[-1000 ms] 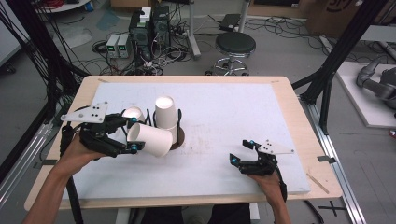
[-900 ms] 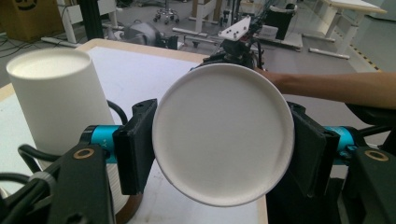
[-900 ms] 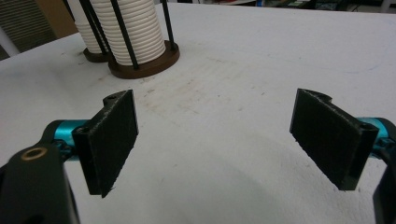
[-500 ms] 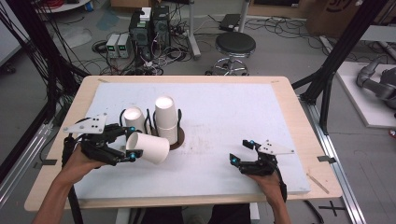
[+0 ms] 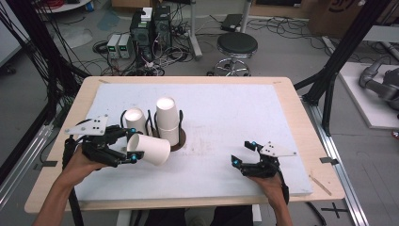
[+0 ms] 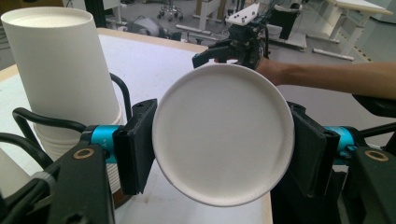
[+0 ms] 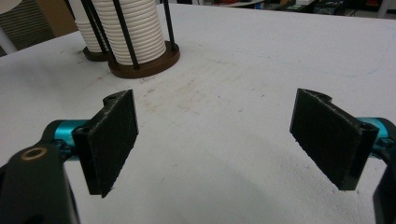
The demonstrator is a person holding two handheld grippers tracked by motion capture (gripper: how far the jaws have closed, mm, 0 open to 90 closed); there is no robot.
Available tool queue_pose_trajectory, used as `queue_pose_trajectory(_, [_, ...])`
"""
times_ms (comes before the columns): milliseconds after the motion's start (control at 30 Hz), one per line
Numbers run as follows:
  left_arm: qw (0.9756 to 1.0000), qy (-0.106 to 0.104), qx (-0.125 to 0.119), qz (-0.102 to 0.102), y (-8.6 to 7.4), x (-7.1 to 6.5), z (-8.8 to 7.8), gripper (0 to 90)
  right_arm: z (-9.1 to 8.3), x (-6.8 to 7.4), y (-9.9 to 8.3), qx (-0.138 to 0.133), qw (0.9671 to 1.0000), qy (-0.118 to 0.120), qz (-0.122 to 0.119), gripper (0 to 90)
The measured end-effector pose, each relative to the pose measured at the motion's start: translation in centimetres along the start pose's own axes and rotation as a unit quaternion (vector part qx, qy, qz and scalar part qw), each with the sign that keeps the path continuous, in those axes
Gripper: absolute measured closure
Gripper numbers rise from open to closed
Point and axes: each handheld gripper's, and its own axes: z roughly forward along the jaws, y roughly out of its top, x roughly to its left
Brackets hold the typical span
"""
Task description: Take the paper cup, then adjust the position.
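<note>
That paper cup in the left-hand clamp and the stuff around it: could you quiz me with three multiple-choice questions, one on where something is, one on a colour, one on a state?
1. Where do the cup stacks stand?
A. in black wire holders on brown bases, on the white table cover's left half
B. on the floor by the stool
C. at the table's right edge

2. What colour is the held cup?
A. red
B. white
C. blue

3. How do the right gripper's jaws stand?
A. closed on a cup
B. closed on a cable
C. open, with nothing between them

Answers:
1 A, the high view shows them upright in the holders on the white table cover.
2 B, it is plain white, lying sideways in the left gripper, whose pads press its sides.
3 C, the right gripper view shows bare table cover between the spread pads.
</note>
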Motion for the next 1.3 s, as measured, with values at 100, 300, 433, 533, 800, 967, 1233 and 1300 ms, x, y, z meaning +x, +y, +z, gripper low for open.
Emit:
queue_pose_trajectory(100, [1.0000,-0.001,-0.001,0.002,0.0,0.0,0.0,32.9,0.0,0.0,0.0,0.002,1.0000,-0.002,0.007,15.6])
queue_pose_trajectory(300, [1.0000,-0.004,-0.001,0.002,0.0,0.1,0.1,32.9,0.0,0.1,0.0,-0.003,1.0000,0.004,-0.005,15.7])
queue_pose_trajectory(433, [0.9999,-0.010,-0.004,0.002,0.0,0.2,0.3,33.0,-0.1,0.0,0.0,-0.001,0.9998,0.018,-0.007,15.7])
queue_pose_trajectory(533, [0.9999,-0.012,-0.006,0.003,0.0,0.2,0.5,33.0,0.0,-0.1,0.3,-0.001,0.9991,0.039,-0.013,15.7])
queue_pose_trajectory(800, [0.9994,-0.029,-0.018,0.000,-0.1,0.7,1.7,33.0,-0.4,0.8,3.2,-0.024,0.9944,0.096,-0.037,15.6])
queue_pose_trajectory(967, [0.9992,-0.033,-0.024,0.003,-0.1,0.7,2.3,33.2,0.0,1.8,5.2,-0.016,0.9871,0.151,-0.051,15.7])
queue_pose_trajectory(1233, [0.9984,-0.039,-0.039,0.006,0.1,0.4,3.6,33.2,0.8,3.5,8.3,-0.027,0.9734,0.211,-0.085,15.7])
queue_pose_trajectory(1300, [0.9980,-0.043,-0.047,0.006,0.1,0.3,3.9,33.2,1.0,3.8,8.8,-0.031,0.9711,0.219,-0.090,15.7])
